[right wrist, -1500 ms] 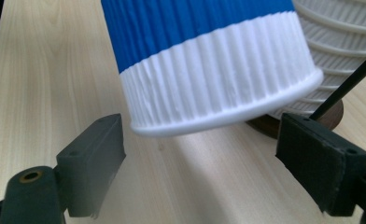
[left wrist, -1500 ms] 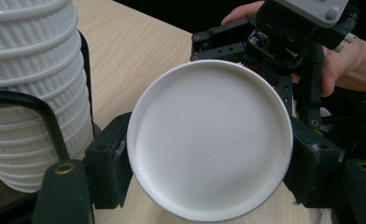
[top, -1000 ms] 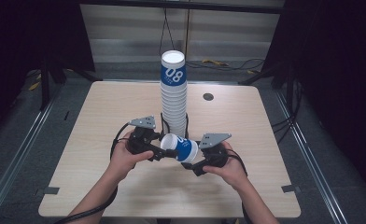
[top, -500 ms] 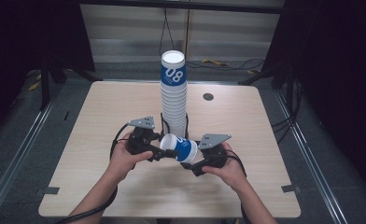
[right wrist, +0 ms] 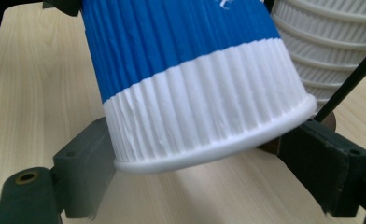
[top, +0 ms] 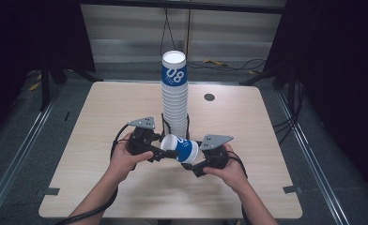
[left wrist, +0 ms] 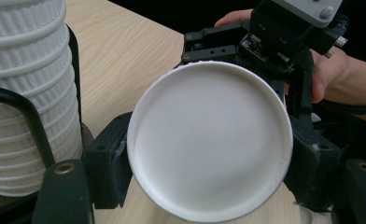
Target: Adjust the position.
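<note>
Between black jaws, ribbed blue-white paper cup (top: 181,149)

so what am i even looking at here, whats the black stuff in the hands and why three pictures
A person sits at a light wooden table holding a hand-held tool in each hand. Each tool has two black jaws that pinch things: the left gripper and the right gripper.

One picture comes from a fixed camera above, looking down on the table. The other two come from small cameras riding on each gripper, looking along its jaws.

On the table stands a tall stack of ribbed paper cups in a black wire holder. Between the grippers is a single blue and white cup, lying sideways, with both pairs of jaws closed on it.
</note>
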